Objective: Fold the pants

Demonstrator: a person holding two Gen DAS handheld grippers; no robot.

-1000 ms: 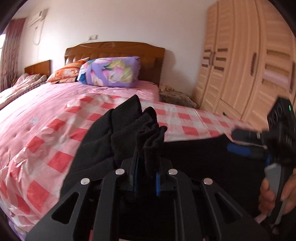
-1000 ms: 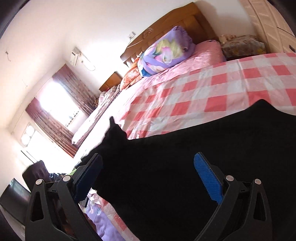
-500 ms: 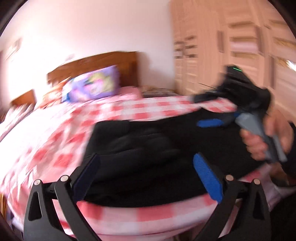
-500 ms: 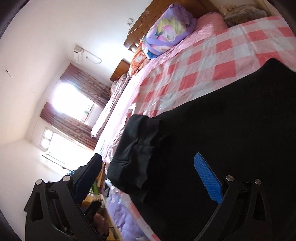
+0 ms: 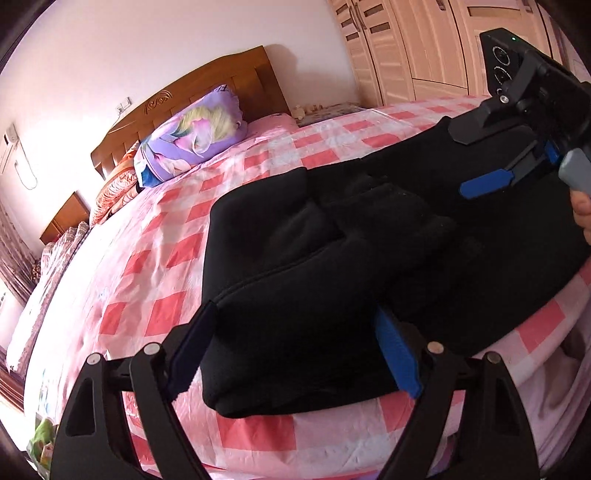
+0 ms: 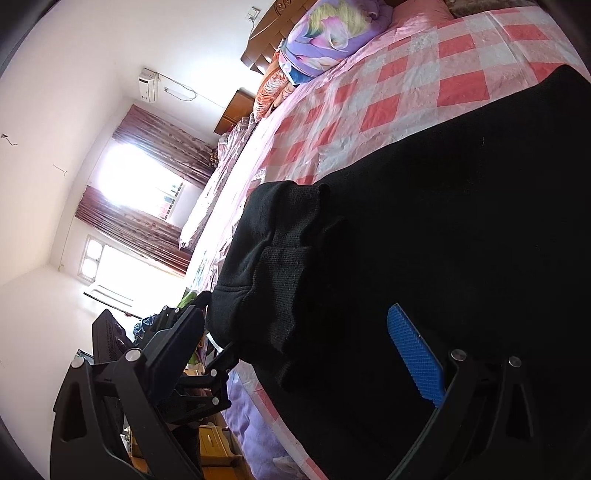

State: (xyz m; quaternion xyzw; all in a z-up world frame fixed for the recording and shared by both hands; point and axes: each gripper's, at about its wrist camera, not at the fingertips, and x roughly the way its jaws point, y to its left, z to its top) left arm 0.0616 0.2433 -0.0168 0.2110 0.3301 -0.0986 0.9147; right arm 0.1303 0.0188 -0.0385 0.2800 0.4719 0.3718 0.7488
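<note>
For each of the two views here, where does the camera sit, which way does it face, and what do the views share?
Left wrist: sits on the left gripper, jaws open, facing over the black pants toward the headboard; the right gripper and some fingers show at right.
Right wrist: sits on the right gripper, jaws open, tilted, facing across the pants toward the window; the left gripper shows at lower left.
Shared: pants, checked bedcover, purple pillow.

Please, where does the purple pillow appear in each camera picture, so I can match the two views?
Left wrist view: the purple pillow lies upper left of centre, against the wooden headboard.
Right wrist view: the purple pillow is at the top edge, right of centre.
Shared landmark: the black pants on the pink checked bedcover.
</note>
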